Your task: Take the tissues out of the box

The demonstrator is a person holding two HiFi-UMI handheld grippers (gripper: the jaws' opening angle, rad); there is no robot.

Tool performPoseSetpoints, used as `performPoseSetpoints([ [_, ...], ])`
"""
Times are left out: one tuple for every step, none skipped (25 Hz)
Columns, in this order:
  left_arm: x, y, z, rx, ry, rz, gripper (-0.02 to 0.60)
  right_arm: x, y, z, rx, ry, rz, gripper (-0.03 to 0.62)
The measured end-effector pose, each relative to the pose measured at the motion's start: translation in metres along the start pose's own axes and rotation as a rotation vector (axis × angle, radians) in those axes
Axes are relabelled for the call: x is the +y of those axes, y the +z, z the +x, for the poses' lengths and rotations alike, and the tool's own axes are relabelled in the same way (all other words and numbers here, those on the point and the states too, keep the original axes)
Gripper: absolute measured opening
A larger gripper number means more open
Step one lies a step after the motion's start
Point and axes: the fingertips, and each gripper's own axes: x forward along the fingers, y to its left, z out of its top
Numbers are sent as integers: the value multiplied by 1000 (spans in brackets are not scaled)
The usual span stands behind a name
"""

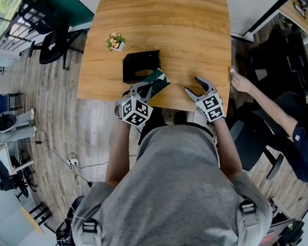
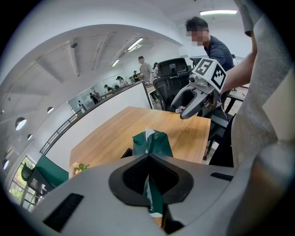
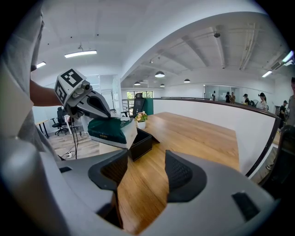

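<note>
From the head view, the left gripper (image 1: 148, 88) holds the green tissue pack (image 1: 158, 79) just beside the near corner of the black box (image 1: 140, 65) on the wooden table (image 1: 164, 23), with the right gripper (image 1: 195, 85) near it. In the left gripper view, the jaws are pressed together on the pack's edge. In the right gripper view, the jaws stand wide apart with only tabletop between them, and the pack hangs above the box's rim.
</note>
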Motion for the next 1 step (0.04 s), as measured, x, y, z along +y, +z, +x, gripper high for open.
performPoseSetpoints([
  [0, 0, 0, -1, 0, 0, 18, 0, 0, -1, 0, -1, -1, 256],
])
